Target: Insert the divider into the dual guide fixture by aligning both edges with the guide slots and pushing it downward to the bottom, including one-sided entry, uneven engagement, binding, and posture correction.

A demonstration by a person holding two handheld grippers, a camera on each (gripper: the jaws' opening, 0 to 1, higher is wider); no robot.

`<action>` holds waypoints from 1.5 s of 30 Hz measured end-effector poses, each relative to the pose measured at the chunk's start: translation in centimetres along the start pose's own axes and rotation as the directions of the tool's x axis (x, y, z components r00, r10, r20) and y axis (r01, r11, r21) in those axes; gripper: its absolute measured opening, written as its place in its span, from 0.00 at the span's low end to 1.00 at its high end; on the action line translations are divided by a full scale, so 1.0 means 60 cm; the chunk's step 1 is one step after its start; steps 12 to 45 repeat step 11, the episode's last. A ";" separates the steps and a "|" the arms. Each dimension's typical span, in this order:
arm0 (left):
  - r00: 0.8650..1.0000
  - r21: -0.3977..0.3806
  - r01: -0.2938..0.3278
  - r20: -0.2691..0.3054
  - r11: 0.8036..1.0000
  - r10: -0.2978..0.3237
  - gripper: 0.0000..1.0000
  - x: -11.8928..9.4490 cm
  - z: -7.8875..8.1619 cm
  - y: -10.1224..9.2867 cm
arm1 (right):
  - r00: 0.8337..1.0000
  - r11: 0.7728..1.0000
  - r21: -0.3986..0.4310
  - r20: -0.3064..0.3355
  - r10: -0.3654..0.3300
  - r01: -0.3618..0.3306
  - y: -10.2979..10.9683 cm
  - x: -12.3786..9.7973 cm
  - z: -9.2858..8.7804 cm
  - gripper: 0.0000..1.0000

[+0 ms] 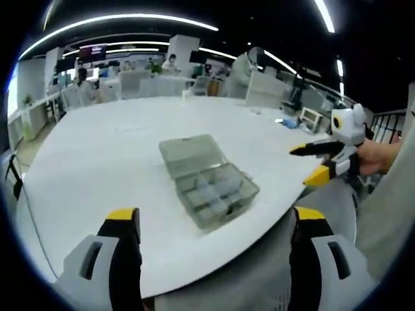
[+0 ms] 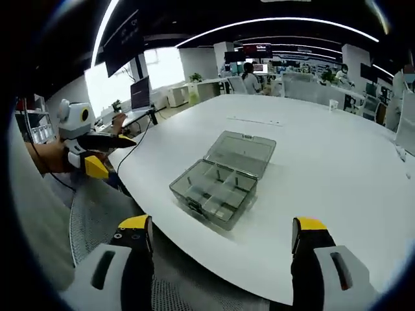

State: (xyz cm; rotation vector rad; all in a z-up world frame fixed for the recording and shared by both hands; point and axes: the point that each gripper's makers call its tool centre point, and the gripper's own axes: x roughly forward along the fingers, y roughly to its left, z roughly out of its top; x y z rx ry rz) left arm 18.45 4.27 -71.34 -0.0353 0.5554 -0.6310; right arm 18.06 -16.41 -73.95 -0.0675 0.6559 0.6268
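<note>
Jaws of both grippers are standing spread, empty; ahead between them the compartment box is lying open on the worktop, its dividers hard to make out

Long ceiling light strips light the room evenly from overhead, and the white table comes out bright, nearly washed out, with only faint shadows. In the right gripper view a window at the back blows out to white glare. Both views bend hard at the edges, curving the strips into arcs. The left gripper view looks softer, slightly blurred; distant desks are hazy.
</note>
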 end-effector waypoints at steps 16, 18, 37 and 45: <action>0.999 -0.020 -0.032 -0.006 0.999 0.032 0.93 0.001 -0.006 0.004 | 1.000 1.000 -0.007 -0.009 -0.005 0.005 0.001 0.001 -0.007 0.86; 0.999 -0.020 -0.032 -0.006 0.999 0.032 0.93 0.001 -0.006 0.004 | 1.000 1.000 -0.007 -0.009 -0.005 0.005 0.001 0.001 -0.007 0.86; 0.999 -0.020 -0.032 -0.006 0.999 0.032 0.93 0.001 -0.006 0.004 | 1.000 1.000 -0.007 -0.009 -0.005 0.005 0.001 0.001 -0.007 0.86; 0.999 -0.020 -0.032 -0.006 0.999 0.032 0.93 0.001 -0.006 0.004 | 1.000 1.000 -0.007 -0.009 -0.005 0.005 0.001 0.001 -0.007 0.86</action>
